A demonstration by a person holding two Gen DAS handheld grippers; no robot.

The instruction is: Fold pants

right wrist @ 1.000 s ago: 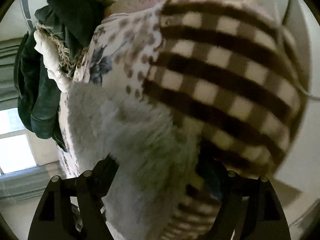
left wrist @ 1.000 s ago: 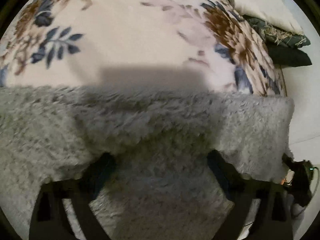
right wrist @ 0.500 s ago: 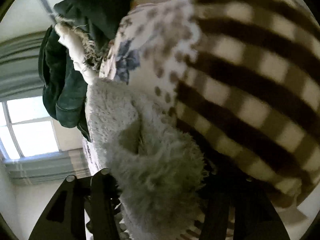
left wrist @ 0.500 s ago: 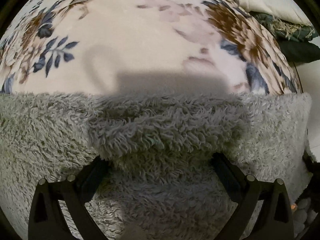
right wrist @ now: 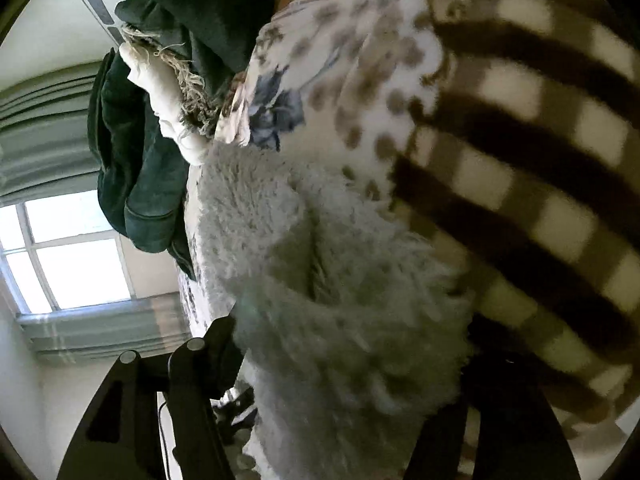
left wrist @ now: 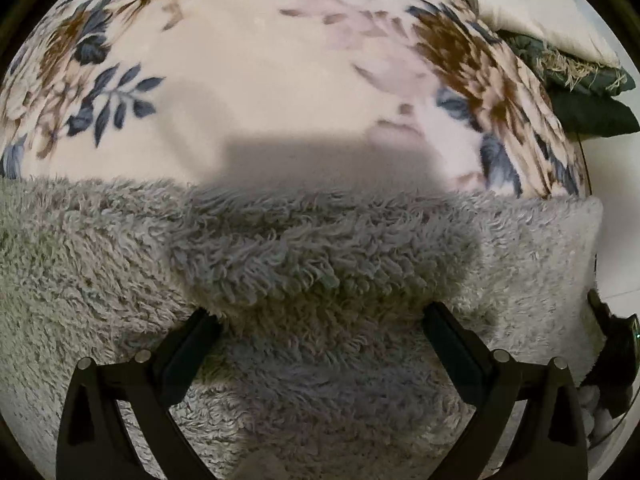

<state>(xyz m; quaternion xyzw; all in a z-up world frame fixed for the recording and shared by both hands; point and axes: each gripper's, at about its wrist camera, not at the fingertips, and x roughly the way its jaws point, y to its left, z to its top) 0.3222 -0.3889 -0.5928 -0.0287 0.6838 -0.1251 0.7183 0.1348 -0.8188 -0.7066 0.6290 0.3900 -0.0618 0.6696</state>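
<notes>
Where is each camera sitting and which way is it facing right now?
Left wrist: on the left gripper, looking steeply down at the grey fluffy pants on the floral blanket; both fingers show.
Right wrist: on the right gripper, angled down across the pants toward a checked blanket and window; jaws opening, pants between.
Shared: pants, floral blanket, dark green clothes pile.

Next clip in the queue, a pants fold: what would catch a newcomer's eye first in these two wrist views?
Grey shaggy fleece pants fill the lower half of the left wrist view, bunched into a thick fold between the wide-set fingers of the left gripper. Behind them spreads a cream floral blanket. In the right wrist view, a bold brown-and-cream checked blanket dominates the right side, with the fleece lying between the right gripper's opening jaws.
</notes>
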